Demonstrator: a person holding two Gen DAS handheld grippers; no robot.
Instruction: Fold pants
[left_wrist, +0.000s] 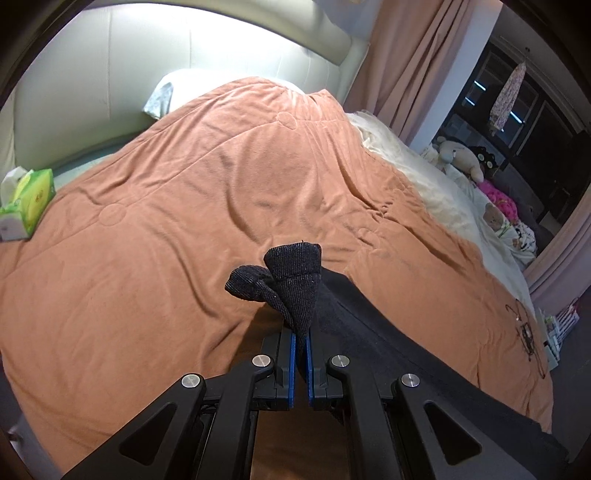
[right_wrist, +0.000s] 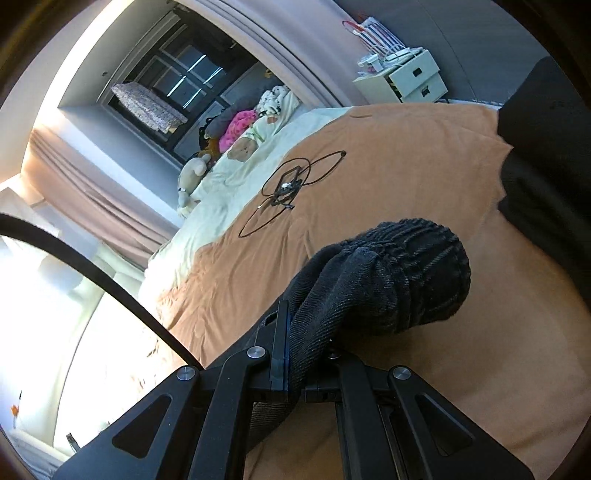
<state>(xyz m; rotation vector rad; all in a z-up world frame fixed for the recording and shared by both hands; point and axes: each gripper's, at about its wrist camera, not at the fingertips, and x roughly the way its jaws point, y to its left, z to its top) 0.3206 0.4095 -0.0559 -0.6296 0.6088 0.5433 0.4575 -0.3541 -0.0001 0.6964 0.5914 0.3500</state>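
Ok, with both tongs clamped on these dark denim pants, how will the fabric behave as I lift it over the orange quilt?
The dark denim pants are likely floppy: they bunch above the left tongs and trail down behind. Probably fairly heavy, given the thick ribbed wad at the right tongs. Slipping seems unlikely on the orange quilt, which looks soft and napped.

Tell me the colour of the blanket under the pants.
The blanket is plain orange, with faint stitched circles; the left wrist view shows it best.

Pants (left_wrist: 295, 280) between my left gripper's (left_wrist: 301, 343) pads, trailing right over blanket (left_wrist: 184, 192). Tissue box (left_wrist: 27, 201) far left on it; plush toys (left_wrist: 461, 158) beyond its right edge, pillow (left_wrist: 162, 92) behind.
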